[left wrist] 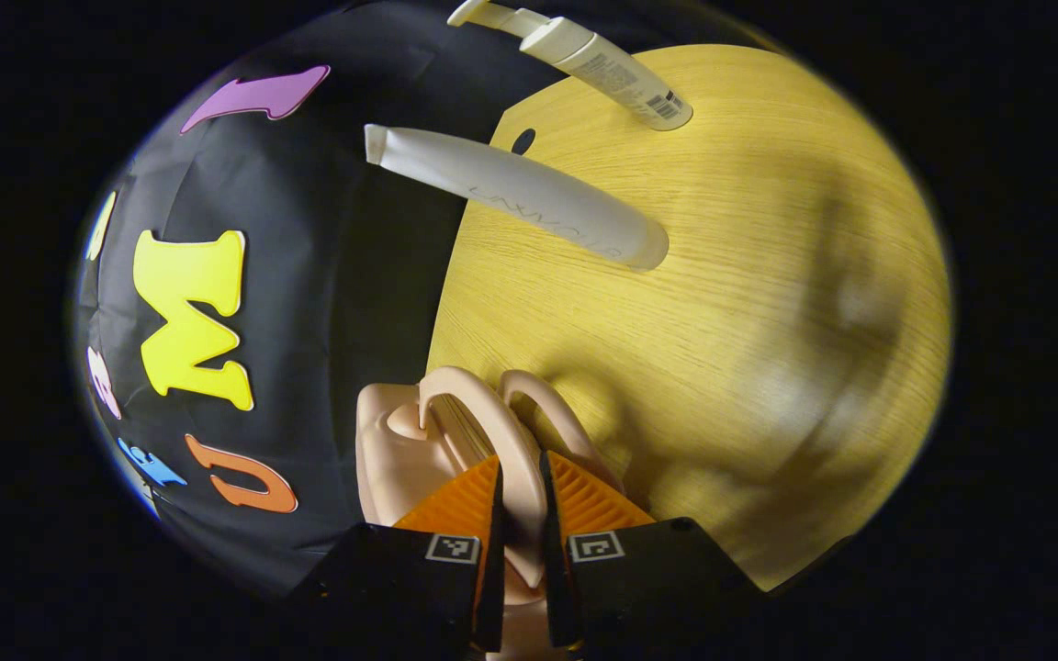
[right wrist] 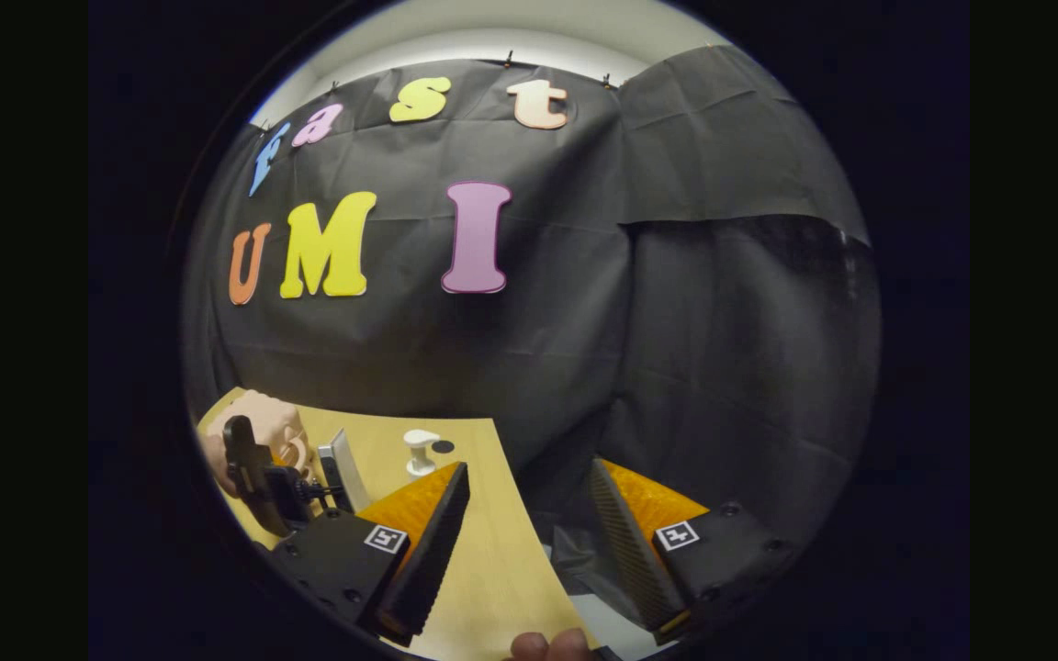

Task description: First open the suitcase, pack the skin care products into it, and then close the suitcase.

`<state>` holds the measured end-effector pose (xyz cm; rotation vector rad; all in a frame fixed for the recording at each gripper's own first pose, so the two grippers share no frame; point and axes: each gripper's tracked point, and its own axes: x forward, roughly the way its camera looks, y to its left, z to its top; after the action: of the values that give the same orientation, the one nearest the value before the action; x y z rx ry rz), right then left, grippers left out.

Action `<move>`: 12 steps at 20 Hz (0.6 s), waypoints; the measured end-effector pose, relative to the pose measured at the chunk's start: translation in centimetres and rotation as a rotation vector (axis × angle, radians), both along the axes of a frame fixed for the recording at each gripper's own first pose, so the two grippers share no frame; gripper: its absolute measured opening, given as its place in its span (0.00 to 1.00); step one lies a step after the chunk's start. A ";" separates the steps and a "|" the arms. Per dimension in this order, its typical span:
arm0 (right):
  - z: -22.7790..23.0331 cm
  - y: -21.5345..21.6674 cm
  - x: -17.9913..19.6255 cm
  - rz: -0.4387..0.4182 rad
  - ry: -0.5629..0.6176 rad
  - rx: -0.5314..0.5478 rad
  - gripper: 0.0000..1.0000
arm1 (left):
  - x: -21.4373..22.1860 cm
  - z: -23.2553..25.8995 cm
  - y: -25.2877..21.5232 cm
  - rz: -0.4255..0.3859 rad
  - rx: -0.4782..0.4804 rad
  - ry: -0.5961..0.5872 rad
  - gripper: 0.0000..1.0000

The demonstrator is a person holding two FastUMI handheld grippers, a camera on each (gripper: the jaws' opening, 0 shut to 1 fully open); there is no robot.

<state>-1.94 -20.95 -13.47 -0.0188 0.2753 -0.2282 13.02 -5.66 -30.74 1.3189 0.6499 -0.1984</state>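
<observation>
In the left gripper view the left gripper [left wrist: 520, 500] has its two fingers drawn close together on a pale pink handle [left wrist: 492, 431] of the suitcase [left wrist: 396, 450]; one loop of the handle runs down between the fingers, and both fingers press against it. A second loop of the same handle [left wrist: 552, 413] lies just beside the first. The suitcase sits at the edge of the desk [left wrist: 731, 303], where the wooden top meets the black cloth wall. Farther along that edge stand two white skin care products: a long tube [left wrist: 520, 195] near the middle of the edge, and a pump bottle [left wrist: 598, 64] near the far corner. A small dark hole [left wrist: 523, 140] in the desk shows between them, close to the edge. In the right gripper view the right gripper [right wrist: 529, 523] holds its fingers wide apart with nothing between them, above the desk's near edge [right wrist: 492, 560]. Off to the left of that view the suitcase [right wrist: 263, 427] shows at the far end of the desk, with the left gripper [right wrist: 258, 482] at it, and a white pump bottle [right wrist: 420, 450] stands near the desk's far edge next to the dark hole [right wrist: 443, 447]. A fingertip [right wrist: 552, 645] shows at the bottom of that view.
</observation>
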 end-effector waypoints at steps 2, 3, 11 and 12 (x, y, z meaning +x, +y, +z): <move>0.3 0.4 0.1 0.002 -0.007 0.000 0.80 | -0.5 0.8 0.1 0.015 -0.055 -0.003 0.17; 0.6 0.9 0.2 0.005 -0.010 0.001 0.80 | -0.7 1.5 0.3 0.028 -0.093 -0.015 0.16; 4.5 7.6 2.1 0.098 -0.068 -0.022 0.79 | -0.6 14.3 5.1 0.057 -0.512 -0.293 0.08; 5.0 8.8 2.4 0.114 -0.073 -0.018 0.78 | -0.7 15.9 6.6 0.061 -0.554 -0.304 0.08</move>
<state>0.41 -12.11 -8.51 -0.0437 0.1986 -0.1176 12.37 0.96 -14.85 0.7723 0.3390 -0.1123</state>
